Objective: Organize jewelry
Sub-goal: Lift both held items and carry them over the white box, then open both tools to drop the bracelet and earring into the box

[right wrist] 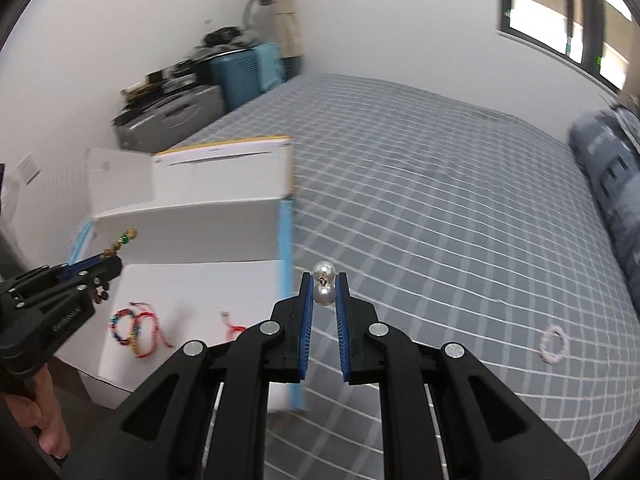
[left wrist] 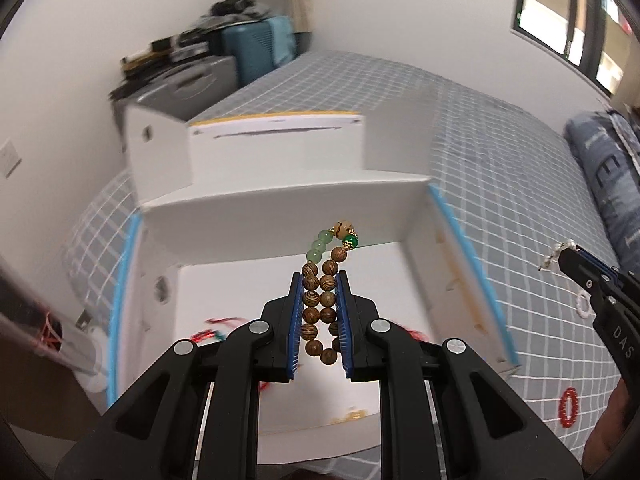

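Note:
My left gripper [left wrist: 319, 277] is shut on a wooden bead bracelet [left wrist: 322, 300] with pale green beads and one dark green bead at its far end. It hangs over the open white box [left wrist: 420, 280] with blue taped edges. My right gripper [right wrist: 324, 276] is shut on a pearl piece [right wrist: 323, 294], two pearls joined by a small clasp, above the grey checked bed just right of the box [right wrist: 192, 240]. The right gripper [left wrist: 566, 258] with its pearls shows at the right edge of the left wrist view. The left gripper [right wrist: 116, 258] shows at the left of the right wrist view.
Braided coloured bracelets [right wrist: 136, 328] and a red cord [right wrist: 234, 326] lie on the box floor. A pink bead bracelet [right wrist: 554, 344] lies on the bedspread [right wrist: 440, 200], and a red bead ring [left wrist: 569, 407] and a white ring [left wrist: 582, 304] too. A folded blue quilt [right wrist: 608, 168] lies at right, suitcases [right wrist: 240, 72] by the wall.

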`<state>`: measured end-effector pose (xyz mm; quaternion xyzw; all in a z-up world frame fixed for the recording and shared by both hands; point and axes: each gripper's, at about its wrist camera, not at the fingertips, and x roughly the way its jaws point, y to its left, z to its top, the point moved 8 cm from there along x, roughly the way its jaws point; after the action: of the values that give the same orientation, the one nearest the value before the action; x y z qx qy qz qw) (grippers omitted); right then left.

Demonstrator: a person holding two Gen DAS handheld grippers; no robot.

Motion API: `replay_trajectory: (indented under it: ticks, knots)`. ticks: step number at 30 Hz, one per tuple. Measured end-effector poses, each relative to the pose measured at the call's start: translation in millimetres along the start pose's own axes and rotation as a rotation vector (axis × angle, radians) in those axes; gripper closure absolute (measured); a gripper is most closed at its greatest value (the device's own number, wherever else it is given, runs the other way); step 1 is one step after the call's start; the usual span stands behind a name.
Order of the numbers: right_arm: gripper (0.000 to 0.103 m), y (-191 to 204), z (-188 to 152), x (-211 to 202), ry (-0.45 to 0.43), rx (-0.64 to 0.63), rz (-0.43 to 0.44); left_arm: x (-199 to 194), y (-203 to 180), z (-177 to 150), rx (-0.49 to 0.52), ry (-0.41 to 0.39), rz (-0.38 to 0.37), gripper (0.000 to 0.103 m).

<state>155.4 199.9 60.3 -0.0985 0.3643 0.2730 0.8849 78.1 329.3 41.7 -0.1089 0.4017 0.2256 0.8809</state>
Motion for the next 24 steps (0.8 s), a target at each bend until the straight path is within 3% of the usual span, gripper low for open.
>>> replay_trajectory:
  ticks: [9, 18, 24]
  knots:
    - [0.093, 69, -14, 53, 0.108, -0.064, 0.106, 22, 58, -29, -0.07, 0.064, 0.066, 0.088]
    - [0.093, 83, -41, 94, 0.243, -0.061, 0.11, 58, 69, -47, -0.076, 0.156, 0.08, 0.088]
    - [0.093, 85, -47, 106, 0.286, -0.059, 0.102, 67, 69, -52, -0.076, 0.18, 0.076, 0.088]
